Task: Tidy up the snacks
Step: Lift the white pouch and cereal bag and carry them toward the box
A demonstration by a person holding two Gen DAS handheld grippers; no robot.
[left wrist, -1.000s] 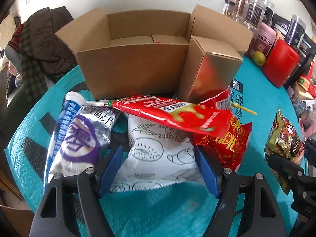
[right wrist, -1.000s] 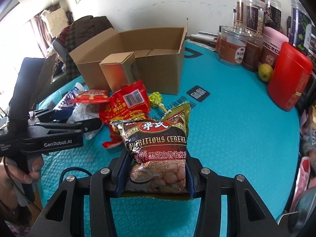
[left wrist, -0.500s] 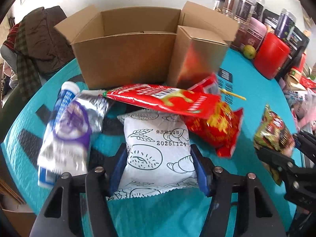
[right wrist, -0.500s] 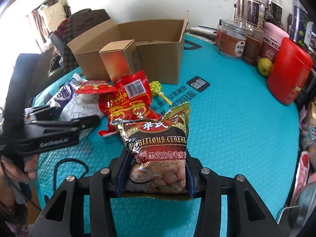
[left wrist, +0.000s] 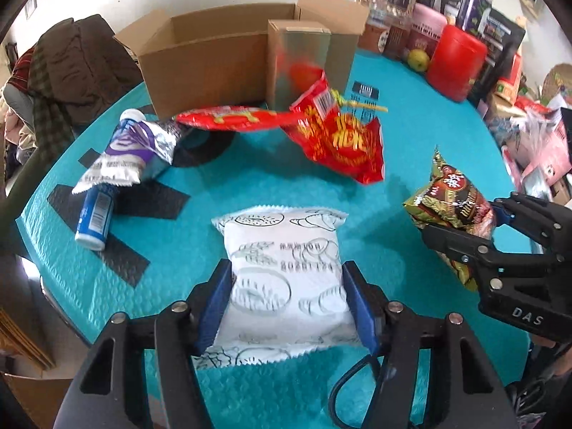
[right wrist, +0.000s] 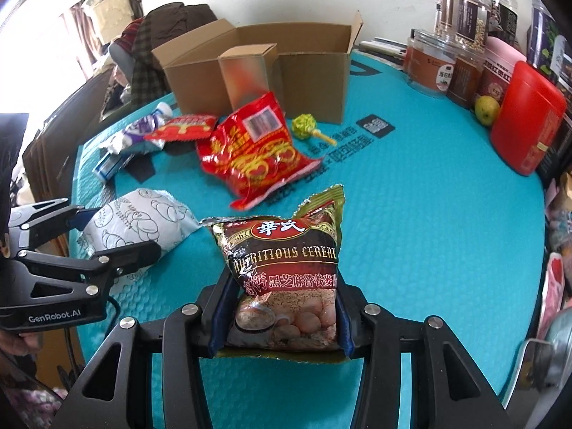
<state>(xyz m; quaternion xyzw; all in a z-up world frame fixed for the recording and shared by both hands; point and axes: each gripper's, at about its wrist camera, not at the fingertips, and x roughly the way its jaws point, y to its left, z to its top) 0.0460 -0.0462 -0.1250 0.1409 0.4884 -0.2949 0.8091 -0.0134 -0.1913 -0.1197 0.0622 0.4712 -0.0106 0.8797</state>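
The left hand-held gripper [left wrist: 286, 307] is now clamping the white bread packet [left wrist: 282, 279] between its blue pads; a second ago the jaws were standing wider around it, so the grasp is fresh. The packet is being pulled back, well clear of the open cardboard box [left wrist: 214, 53], whereas earlier it was lying tucked under the long red sachet [left wrist: 232, 119] close in front of that box. The right hand-held gripper [right wrist: 282, 316] is gripping the cereal bag [right wrist: 286, 271], same as before, and is holding it upright on the near side of the box. The red snack bag [left wrist: 339, 139], silver-purple pouch [left wrist: 132, 146], blue tube [left wrist: 94, 214] and small foil carton [left wrist: 300, 60] are sitting on the teal counter [left wrist: 250, 186] just in front of the box. Likely meaning: both packets are secured and ready for carrying to the box, which is showing empty so far.
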